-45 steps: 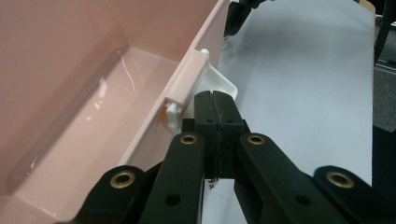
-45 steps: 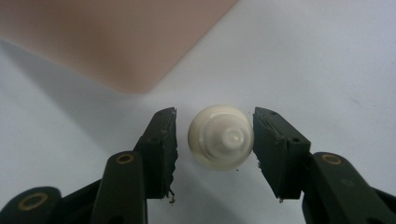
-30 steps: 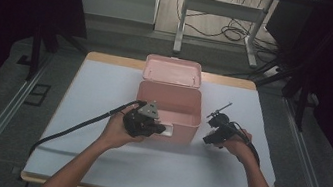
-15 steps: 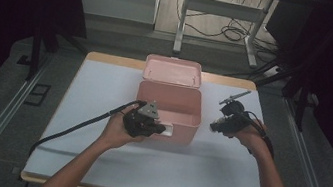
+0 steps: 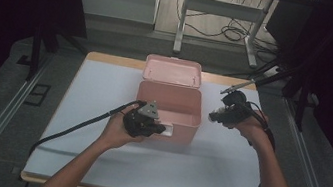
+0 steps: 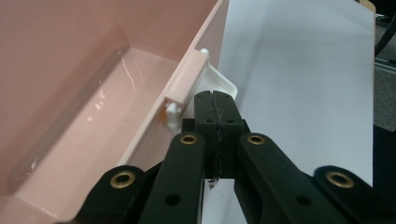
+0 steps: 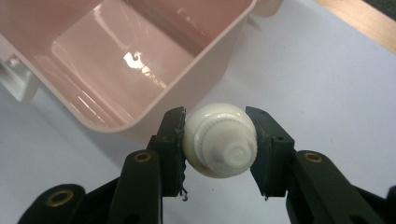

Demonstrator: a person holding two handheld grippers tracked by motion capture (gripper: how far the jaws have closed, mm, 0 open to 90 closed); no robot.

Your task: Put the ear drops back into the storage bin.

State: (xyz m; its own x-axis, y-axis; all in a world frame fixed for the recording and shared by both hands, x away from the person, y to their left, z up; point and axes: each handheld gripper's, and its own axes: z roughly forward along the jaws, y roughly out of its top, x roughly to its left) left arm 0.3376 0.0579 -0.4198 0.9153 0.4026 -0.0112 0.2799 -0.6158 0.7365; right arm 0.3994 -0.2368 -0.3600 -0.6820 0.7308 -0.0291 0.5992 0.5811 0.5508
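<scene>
so there's a pink box (image 5: pixel 168 110) sitting open around the middle of the table (image 5: pixel 92 163), which has a pale sheet over it. the lid (image 5: pixel 172 70) is flipped back on the far side and the inside looks bare and shiny in both gripper views.

left gripper (image 5: pixel 161 129) is parked right at the near front wall of the box. in the left gripper view its jaws are pressed fully together, pads flush against each other, nothing between them. the tips sit just beside the white latch (image 6: pixel 219 84) that hangs off the box's front rim, touching it or as good as, hard to call from that angle.

right gripper (image 5: pixel 212 116) is off to the right of the box, held up above the table, with the person's right hand (image 5: pixel 250 127) wrapped round it. in the right gripper view the jaws are about half spread and clamped on a small white rounded thing (image 7: pixel 220 140), a bottle or tube seen end-on i think, with a ridged cap facing the camera. a pad presses on either side of it. from there the box's rounded corner sits just beyond it, up and left.

floor, a metal frame and loose cables lie past the far edge.
</scene>
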